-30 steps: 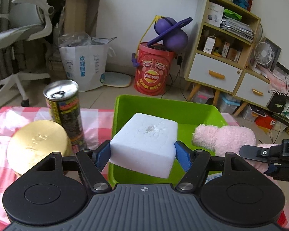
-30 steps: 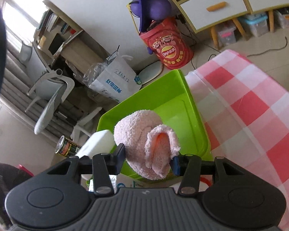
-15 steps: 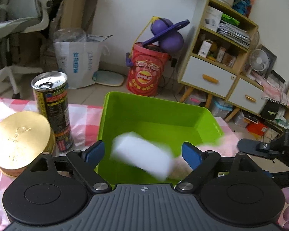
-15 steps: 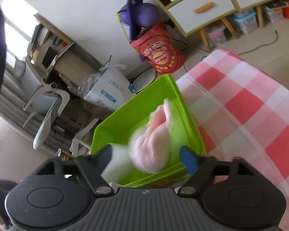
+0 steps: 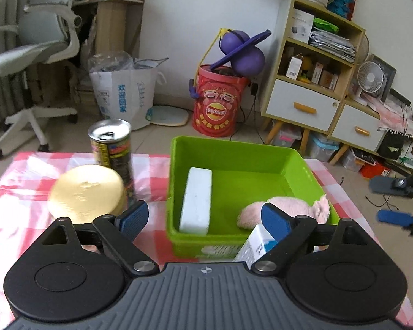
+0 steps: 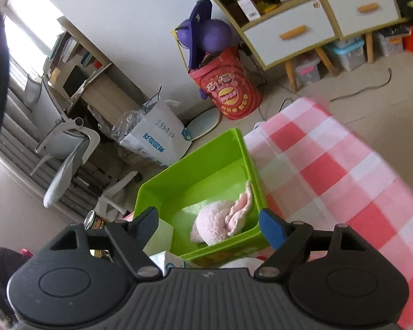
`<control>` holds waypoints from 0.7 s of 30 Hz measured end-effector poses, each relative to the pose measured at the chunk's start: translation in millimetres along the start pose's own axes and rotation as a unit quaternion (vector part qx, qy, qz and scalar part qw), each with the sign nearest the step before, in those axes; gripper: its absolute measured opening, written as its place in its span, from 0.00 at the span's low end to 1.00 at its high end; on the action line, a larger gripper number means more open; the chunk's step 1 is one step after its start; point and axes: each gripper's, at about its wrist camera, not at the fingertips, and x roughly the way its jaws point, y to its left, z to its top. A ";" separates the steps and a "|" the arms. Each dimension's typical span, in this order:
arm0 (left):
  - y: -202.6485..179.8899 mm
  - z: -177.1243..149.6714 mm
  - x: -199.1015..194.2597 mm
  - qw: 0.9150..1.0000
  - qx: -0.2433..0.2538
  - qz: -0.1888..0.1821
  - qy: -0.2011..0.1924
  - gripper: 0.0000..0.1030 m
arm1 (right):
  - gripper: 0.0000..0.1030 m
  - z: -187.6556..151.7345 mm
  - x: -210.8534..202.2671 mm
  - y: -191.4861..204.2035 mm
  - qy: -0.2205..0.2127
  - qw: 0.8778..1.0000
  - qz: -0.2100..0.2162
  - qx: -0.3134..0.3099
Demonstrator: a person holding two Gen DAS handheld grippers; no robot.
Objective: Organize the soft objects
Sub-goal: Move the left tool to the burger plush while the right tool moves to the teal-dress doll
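Left claw [image 5: 201,218]: spread wide and empty, hanging just in front of the near wall of the green bin [image 5: 300,162], a pose that fits a drop from above and not a placed set-down.
Right claw [image 6: 209,220]: also wide open, gripping nothing, tilted over the bin's near right corner.
White foam block [image 5: 197,200]: inside the bin, leaning on edge against the left wall, probably because it fell that way.
Pink plush [image 6: 223,221]: slumped in the bin's near right corner, against the wall.
Hard items: the can [image 5: 111,144] and gold round tin [image 5: 86,191] stand on the checked tabletop [image 5: 19,187] left of the bin, apparently left out as not soft.
Carton [image 5: 257,243]: just before the bin; a rigid box, likely to stay out.
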 end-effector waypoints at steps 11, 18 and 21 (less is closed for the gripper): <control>15.0 -23.8 -69.2 1.000 0.008 0.014 -0.007 0.92 | 0.59 -15.0 -64.6 15.1 -0.002 0.999 -0.024 -0.035; 23.5 -45.1 -99.0 1.000 0.002 0.016 0.005 0.95 | 0.61 -44.6 -85.6 29.0 0.017 0.996 -0.026 -0.084; 28.3 -56.4 -106.0 1.000 -0.008 0.017 0.016 0.95 | 0.64 -62.6 -90.8 34.9 0.028 0.993 -0.020 -0.110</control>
